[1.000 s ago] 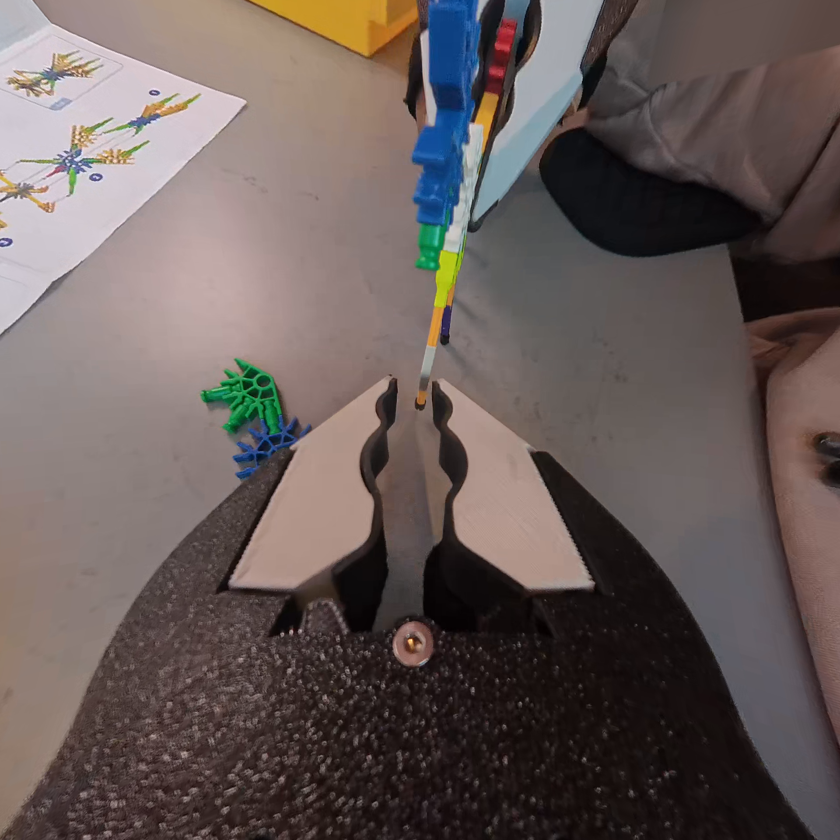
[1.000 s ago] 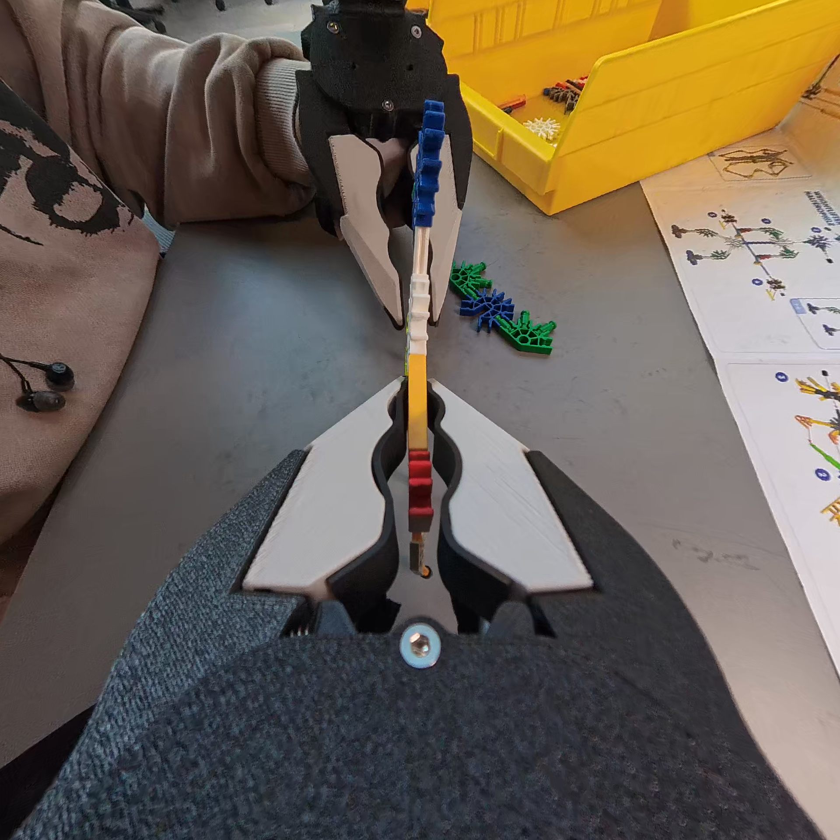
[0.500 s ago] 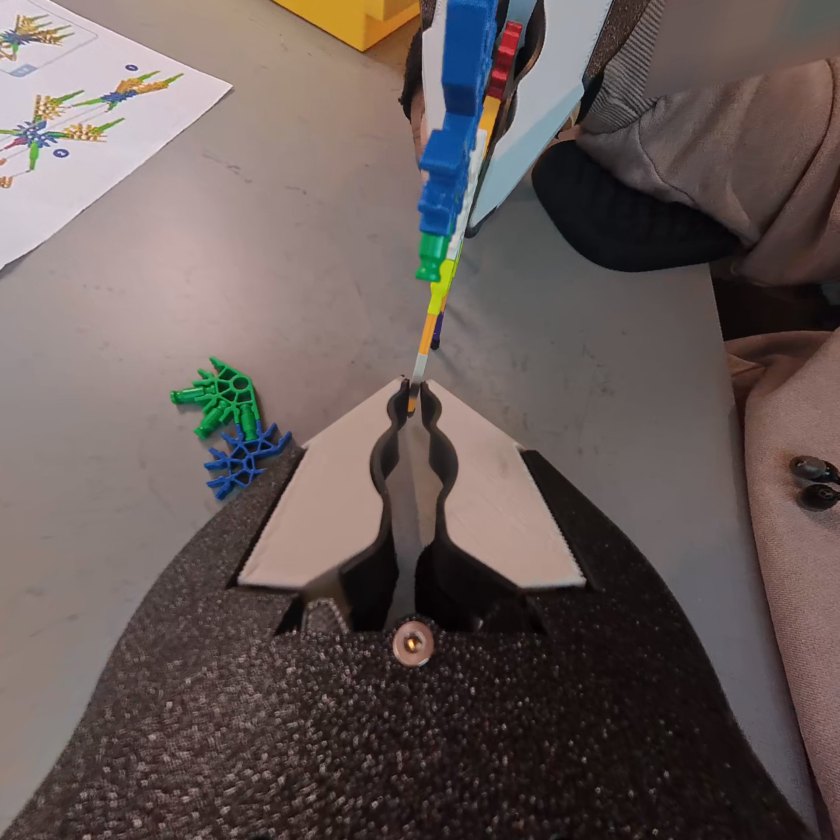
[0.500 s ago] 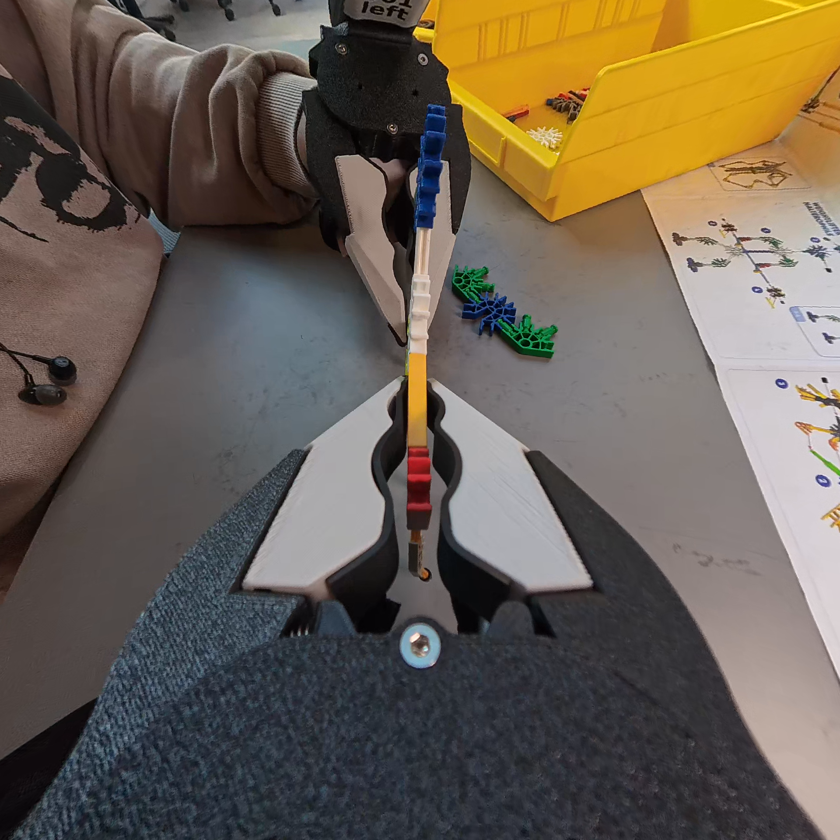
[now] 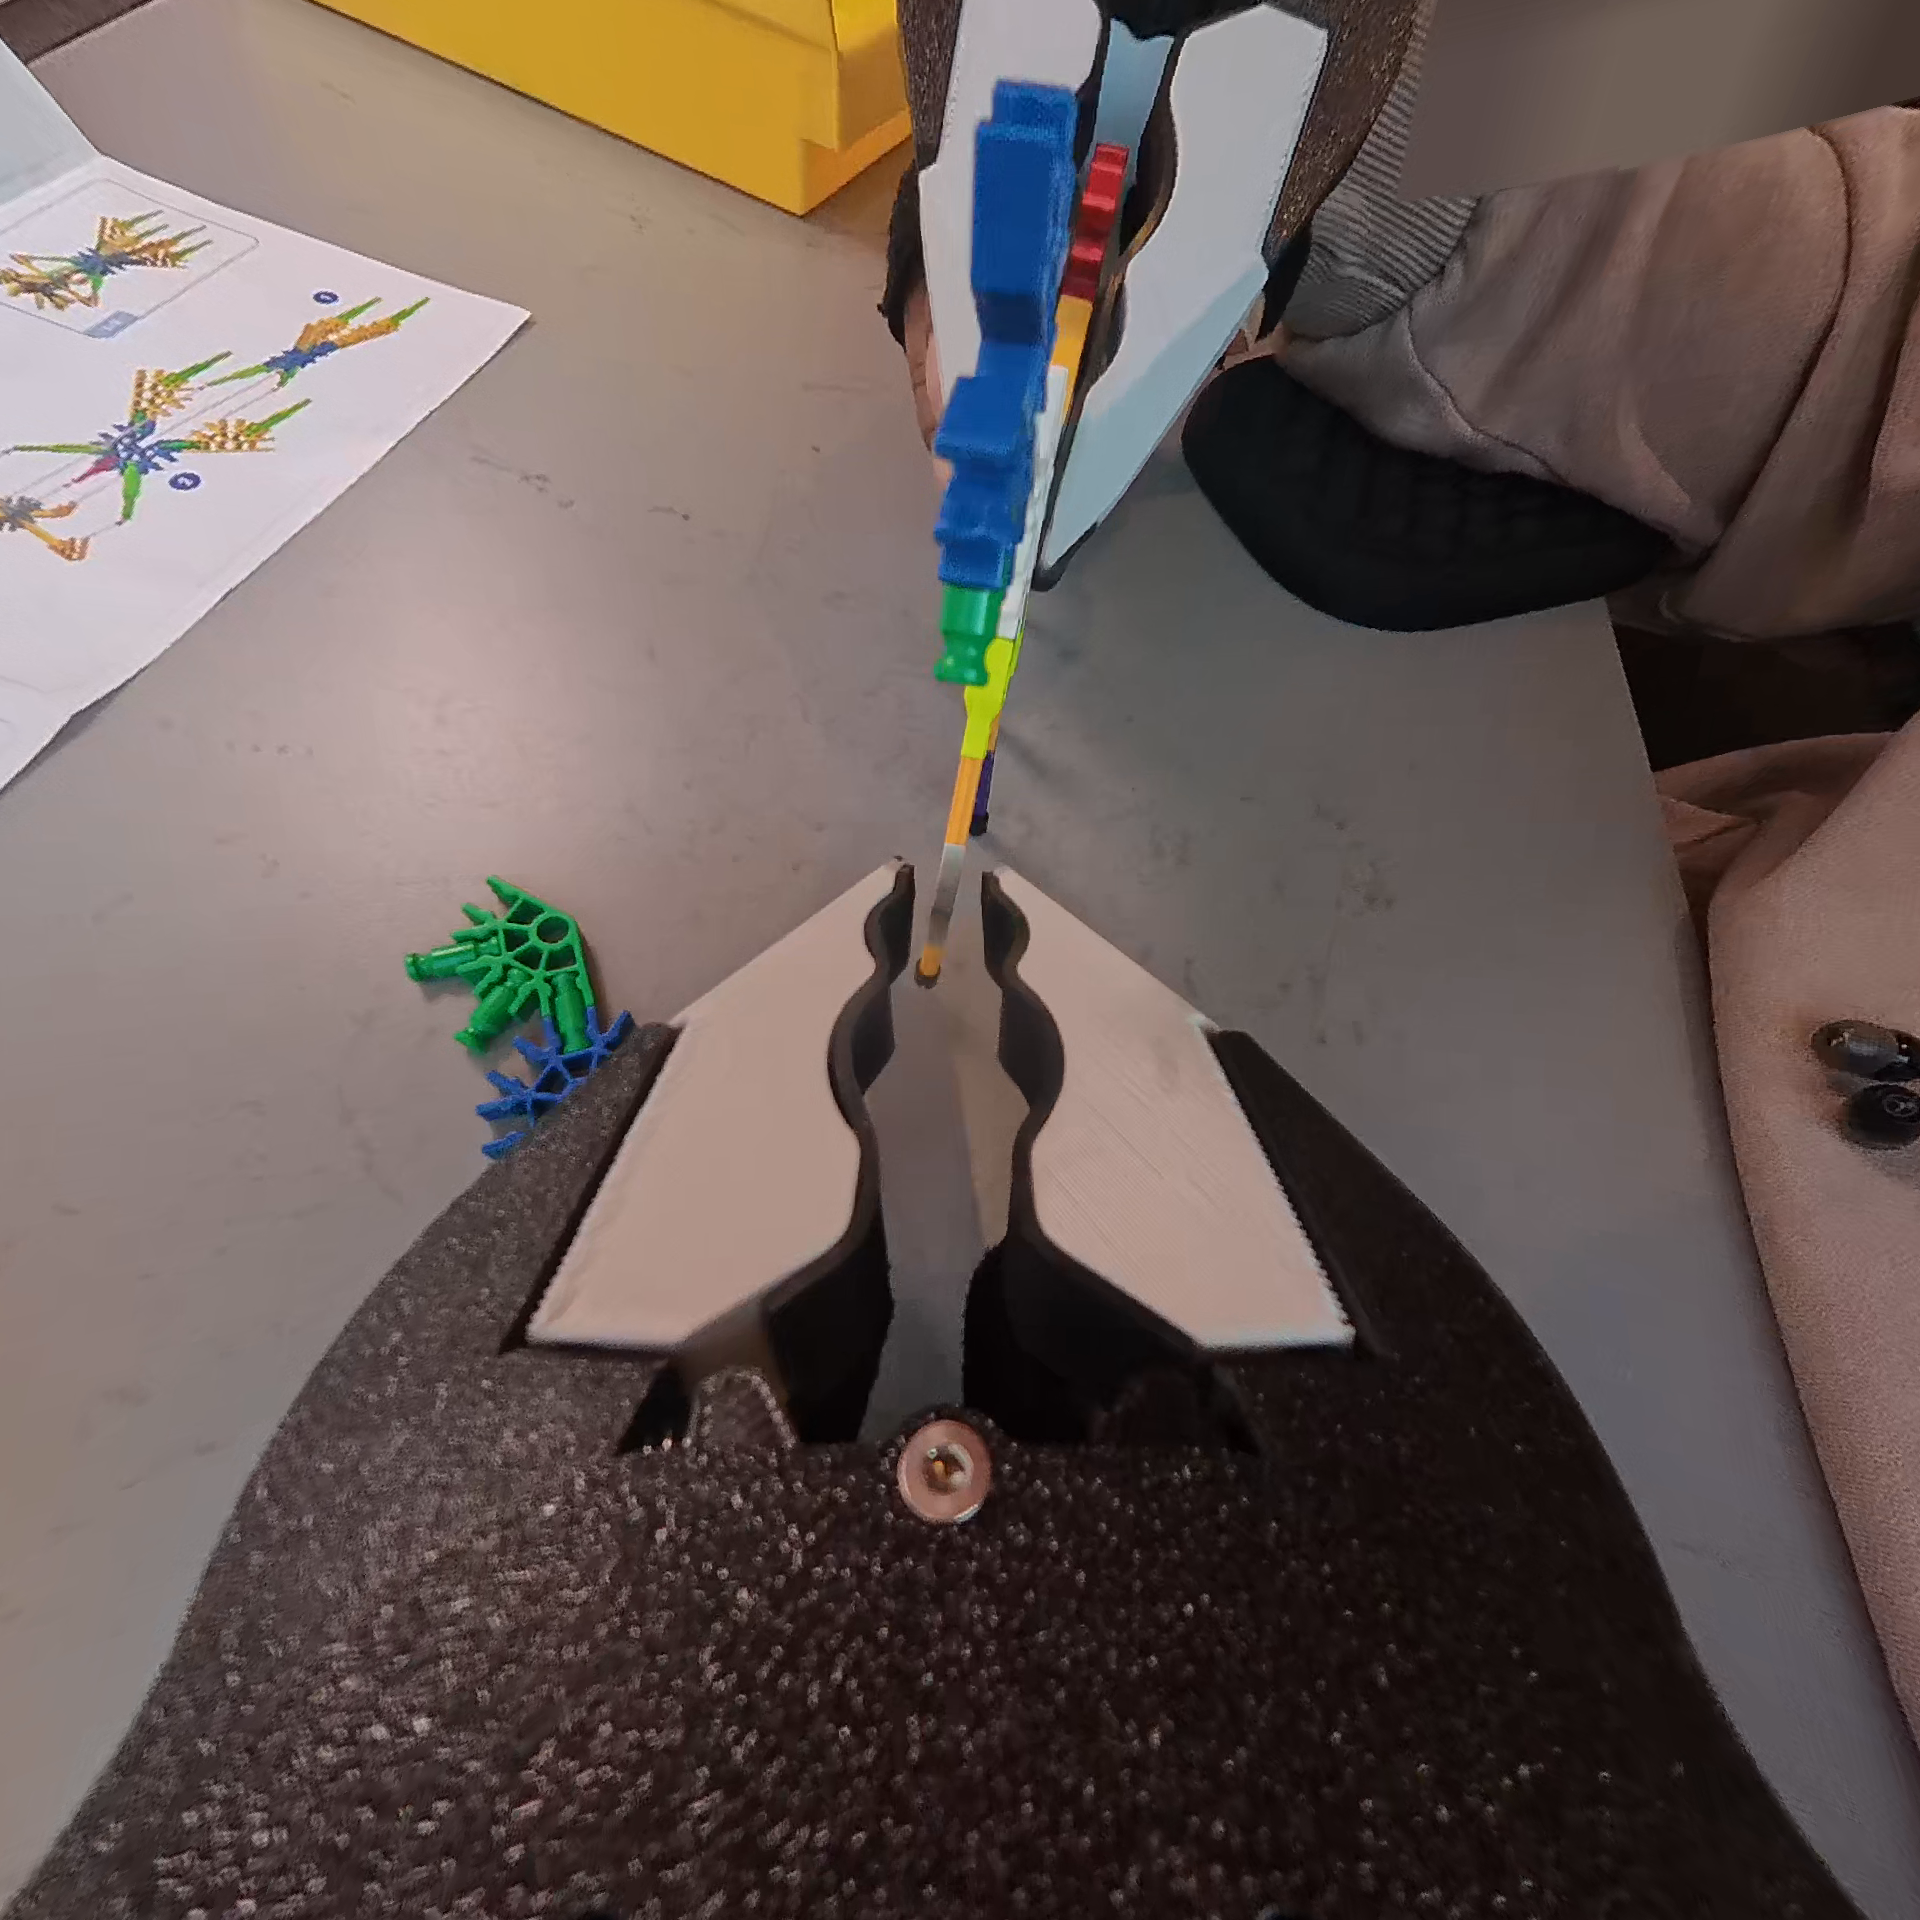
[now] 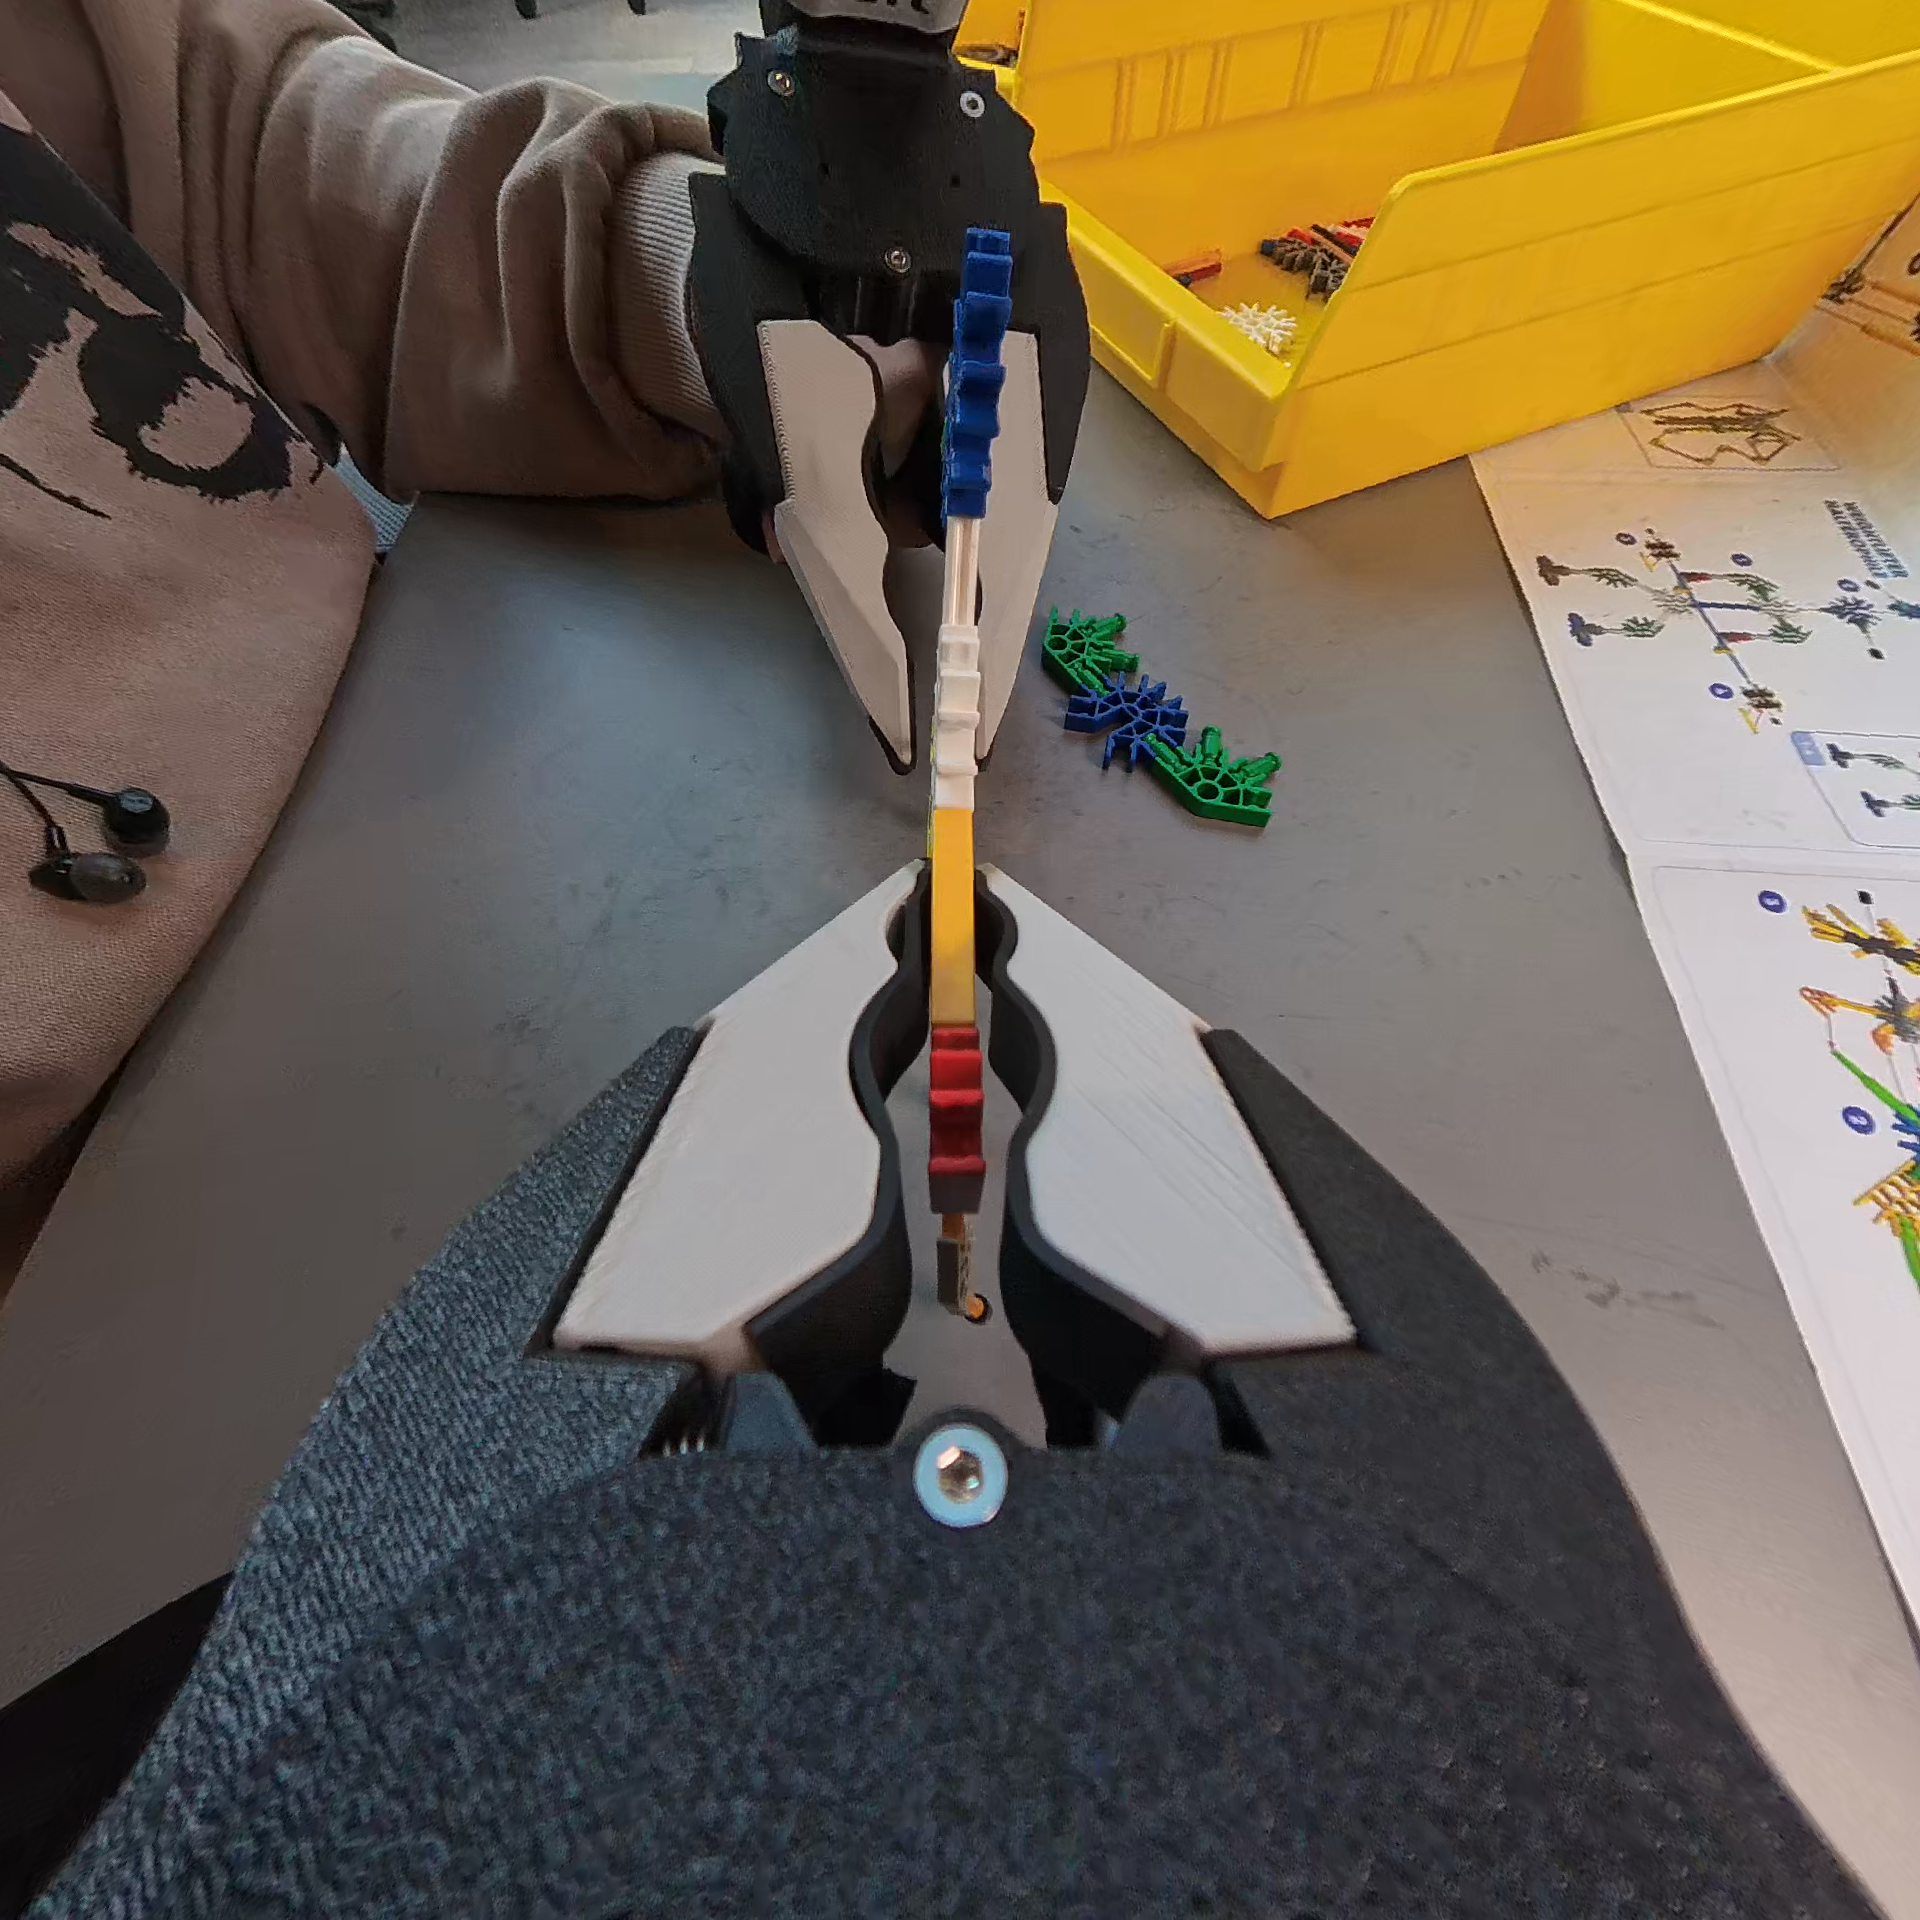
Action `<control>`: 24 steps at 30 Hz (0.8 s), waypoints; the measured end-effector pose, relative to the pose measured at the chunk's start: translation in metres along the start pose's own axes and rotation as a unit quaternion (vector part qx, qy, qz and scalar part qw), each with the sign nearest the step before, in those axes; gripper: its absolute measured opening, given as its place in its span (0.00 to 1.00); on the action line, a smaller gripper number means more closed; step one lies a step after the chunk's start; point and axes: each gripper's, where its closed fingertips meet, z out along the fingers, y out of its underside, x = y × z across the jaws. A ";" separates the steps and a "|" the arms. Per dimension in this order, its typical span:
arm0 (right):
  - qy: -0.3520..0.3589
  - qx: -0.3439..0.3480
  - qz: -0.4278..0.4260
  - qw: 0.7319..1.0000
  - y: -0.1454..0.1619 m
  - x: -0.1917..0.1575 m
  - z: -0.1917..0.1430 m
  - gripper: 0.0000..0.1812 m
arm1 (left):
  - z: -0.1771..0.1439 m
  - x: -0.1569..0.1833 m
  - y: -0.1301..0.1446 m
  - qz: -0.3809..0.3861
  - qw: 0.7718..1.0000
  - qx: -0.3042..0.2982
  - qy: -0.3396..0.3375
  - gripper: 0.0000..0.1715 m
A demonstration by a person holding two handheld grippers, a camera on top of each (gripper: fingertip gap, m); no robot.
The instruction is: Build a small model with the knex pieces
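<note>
The right gripper [image 6: 954, 883] is clamped on a long, thin assembly of plastic construction-toy rods and connectors [image 6: 954, 935]: its yellow rod sits pinched between the white fingertips, with a red connector and a short dark stub running back between the jaws. The assembly stretches away across the grey table [image 6: 520, 831], through a white connector and a clear rod to a blue toothed connector at its far end. That far end reaches the left gripper [image 5: 940, 883], whose jaws are parted; the thin orange-tipped rod end lies in the gap between its white fingers [image 5: 769, 1091] without being squeezed, as far as can be seen.

Just beside the left gripper, on the table, lies a small flat cluster of green and blue snowflake-shaped connectors [image 6: 1158, 717], close enough that the gripper's black body covers part of it in the left wrist view. Toward the table's far side stands an open yellow plastic bin [image 6: 1455, 312] holding a few loose pieces. A white printed instruction sheet [image 6: 1766, 727] lies along one table edge. A person's beige sleeve [image 6: 468, 291] rests at the opposite edge, with black earbuds [image 6: 99, 847] lying on beige fabric.
</note>
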 end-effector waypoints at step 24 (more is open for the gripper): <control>-0.004 -0.019 -0.007 1.000 0.006 -0.003 -0.007 0.08 | 0.000 0.000 -0.009 0.010 1.000 0.028 -0.010 0.04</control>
